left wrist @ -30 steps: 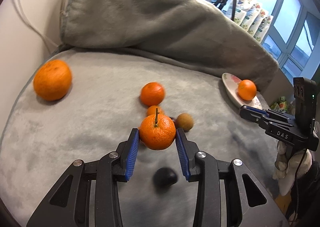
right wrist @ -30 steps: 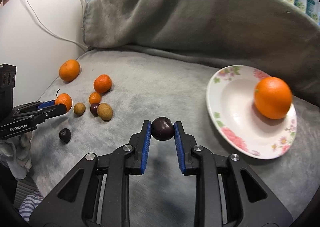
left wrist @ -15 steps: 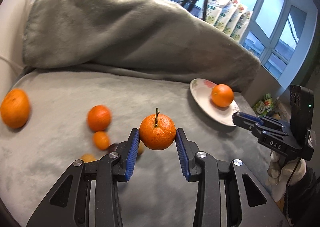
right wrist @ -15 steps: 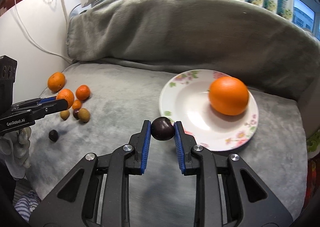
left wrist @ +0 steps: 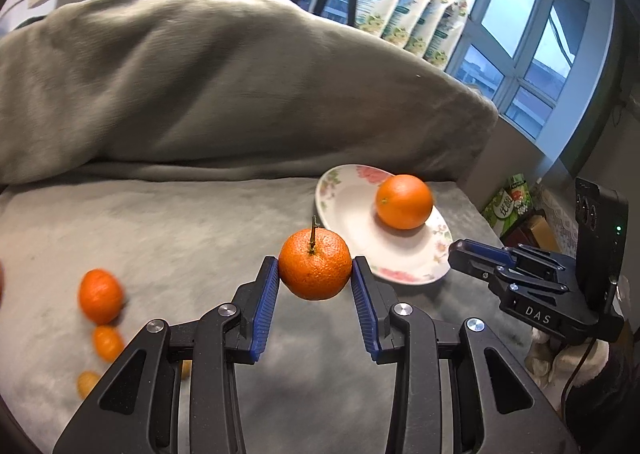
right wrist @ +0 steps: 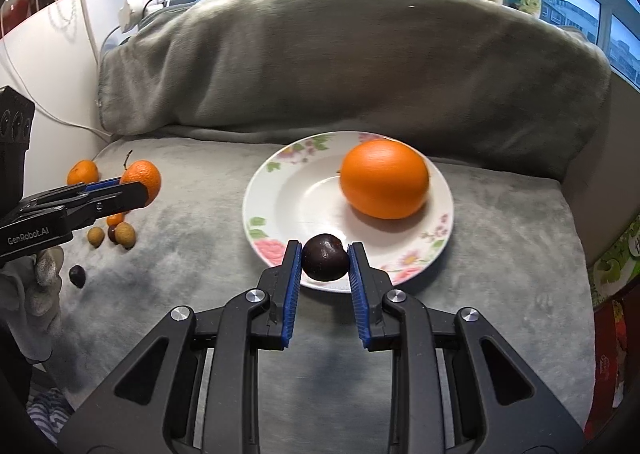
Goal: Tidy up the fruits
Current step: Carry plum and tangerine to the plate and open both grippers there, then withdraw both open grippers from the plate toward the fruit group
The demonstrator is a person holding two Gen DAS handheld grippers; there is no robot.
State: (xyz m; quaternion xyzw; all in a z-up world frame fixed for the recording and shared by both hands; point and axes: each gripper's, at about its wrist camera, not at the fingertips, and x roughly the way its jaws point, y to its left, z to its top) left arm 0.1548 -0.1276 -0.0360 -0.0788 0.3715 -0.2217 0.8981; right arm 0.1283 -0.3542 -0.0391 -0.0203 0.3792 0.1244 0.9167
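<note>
My left gripper (left wrist: pixel 315 276) is shut on a stemmed mandarin (left wrist: pixel 315 265), held above the grey blanket, left of the floral plate (left wrist: pixel 352 232). A large orange (left wrist: pixel 404 201) lies on the plate. My right gripper (right wrist: pixel 325 262) is shut on a dark plum (right wrist: pixel 325 263) over the near rim of the plate (right wrist: pixel 280 214), with the orange (right wrist: pixel 384 178) just beyond. The left gripper (right wrist: pixel 132 190) with its mandarin (right wrist: pixel 142 180) shows at the left in the right wrist view; the right gripper (left wrist: pixel 468 252) shows at the right in the left wrist view.
Loose fruit lies on the blanket at the left: a mandarin (right wrist: pixel 83 172), small brown fruits (right wrist: pixel 124 234), a dark fruit (right wrist: pixel 77 276). A blanket-covered backrest (right wrist: pixel 340 66) rises behind. The cushion edge drops off at the right, with boxes (right wrist: pixel 616 266) beside it.
Both grippers have moved right toward the plate with their fruit. The plum is now over the plate's near rim. The loose fruit has slid to the left of both views.
</note>
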